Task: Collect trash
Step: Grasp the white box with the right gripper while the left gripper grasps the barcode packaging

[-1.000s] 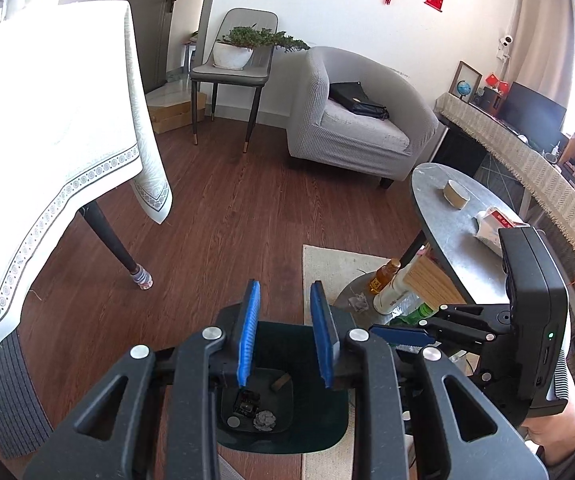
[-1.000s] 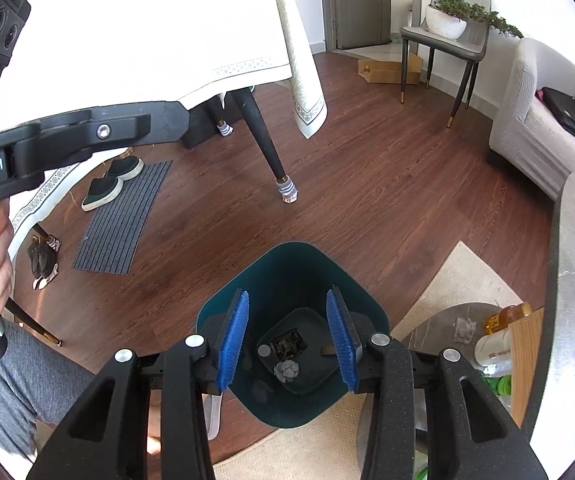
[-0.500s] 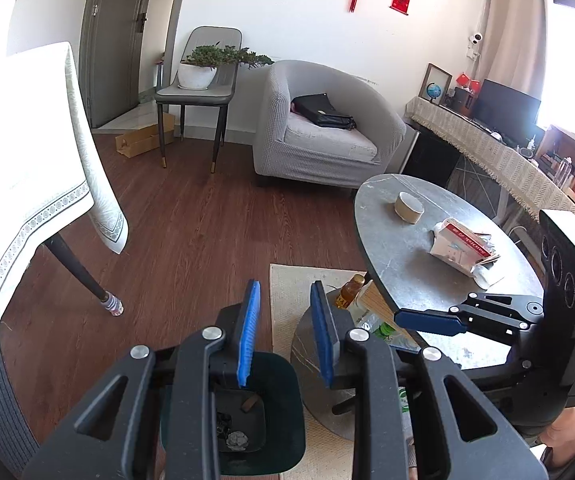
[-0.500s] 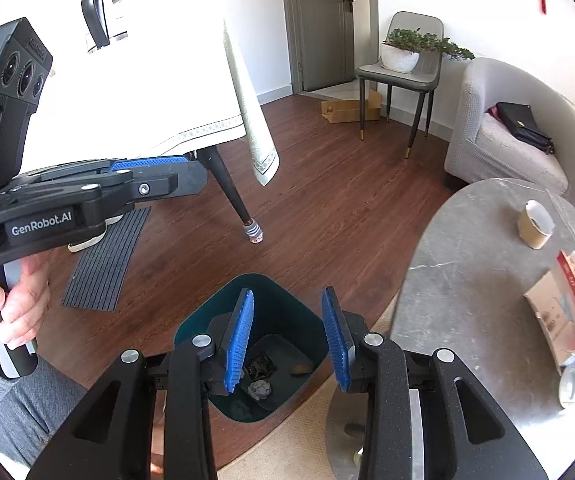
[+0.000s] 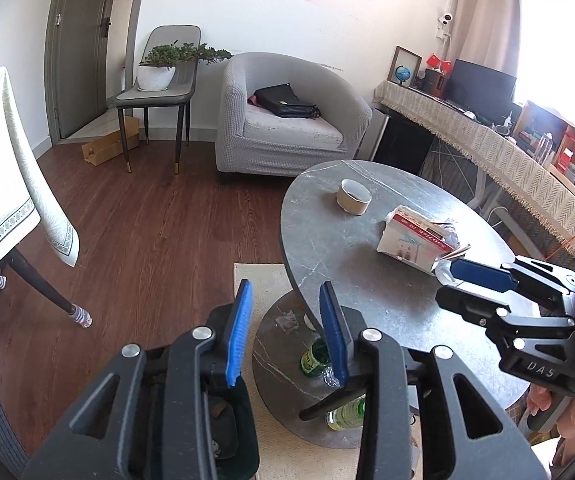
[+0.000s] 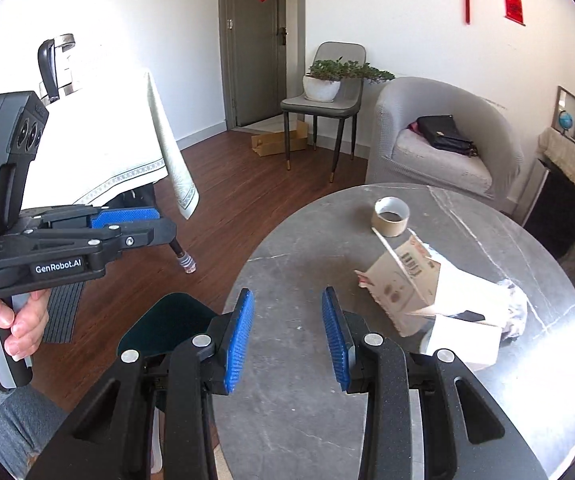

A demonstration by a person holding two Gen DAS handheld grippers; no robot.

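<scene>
We see the grey marble table point(image 6: 367, 380) first, and beside it on the floor the dark green bin point(image 6: 167, 320), with some scraps inside, though they are too hidden to name. On the table lies a torn cardboard box point(image 6: 401, 280) with crumpled wrapping point(image 6: 513, 308) next to it, and a tape roll point(image 6: 390, 216) behind. Our left gripper point(image 5: 285, 324) is released and empty above the bin edge. Our right gripper point(image 6: 287, 332) is also spread apart, holding nothing, over the table.
</scene>
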